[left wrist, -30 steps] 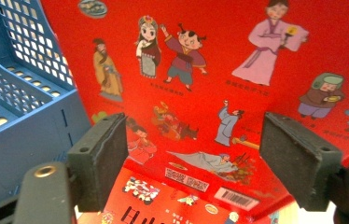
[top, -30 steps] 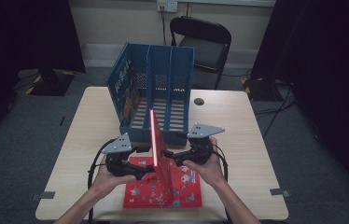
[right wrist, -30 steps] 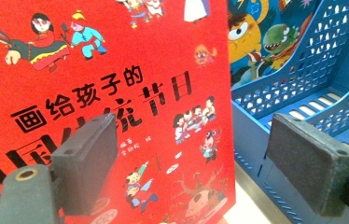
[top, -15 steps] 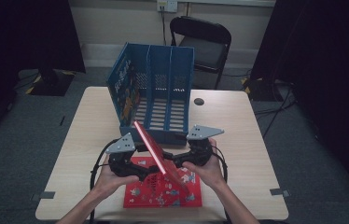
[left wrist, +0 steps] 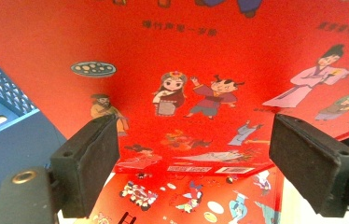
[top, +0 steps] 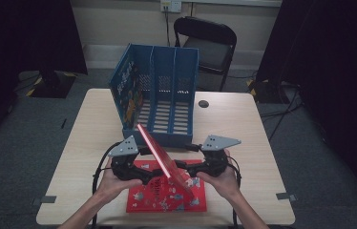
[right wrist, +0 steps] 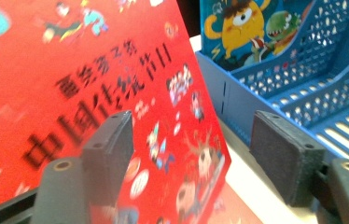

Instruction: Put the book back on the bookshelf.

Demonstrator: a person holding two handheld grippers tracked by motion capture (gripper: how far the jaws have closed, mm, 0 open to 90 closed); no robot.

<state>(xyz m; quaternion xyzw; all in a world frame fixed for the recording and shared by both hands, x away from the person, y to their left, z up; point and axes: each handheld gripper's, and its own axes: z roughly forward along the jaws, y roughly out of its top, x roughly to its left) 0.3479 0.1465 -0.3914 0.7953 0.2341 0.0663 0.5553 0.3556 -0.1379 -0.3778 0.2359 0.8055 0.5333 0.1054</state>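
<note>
A red picture book (top: pixel 160 155) stands tilted on its lower edge, its top leaning to the left, on a second red book (top: pixel 152 198) that lies flat near the table's front edge. My left gripper (top: pixel 150 177) is open just left of the tilted book, facing its cover (left wrist: pixel 186 70); its jaws widened slightly in the last second and nothing is between them. My right gripper (top: pixel 182 167) is at the book's right side. Its jaws have just been closing, with the book's edge (right wrist: pixel 210 154) between them and the pads (right wrist: pixel 280 154) clear of it.
A blue three-slot file holder (top: pixel 160 102) stands just behind the books, with a colourful cartoon book (right wrist: pixel 252 28) in its left slot. A small black disc (top: pixel 203 103) lies on the wooden table (top: pixel 243 124) behind it. A black chair (top: pixel 210 43) stands beyond the table.
The red book has gone from upright to leaning, its top tipping to the left. The right gripper has shifted slightly along the book. The left hand has kept still.
</note>
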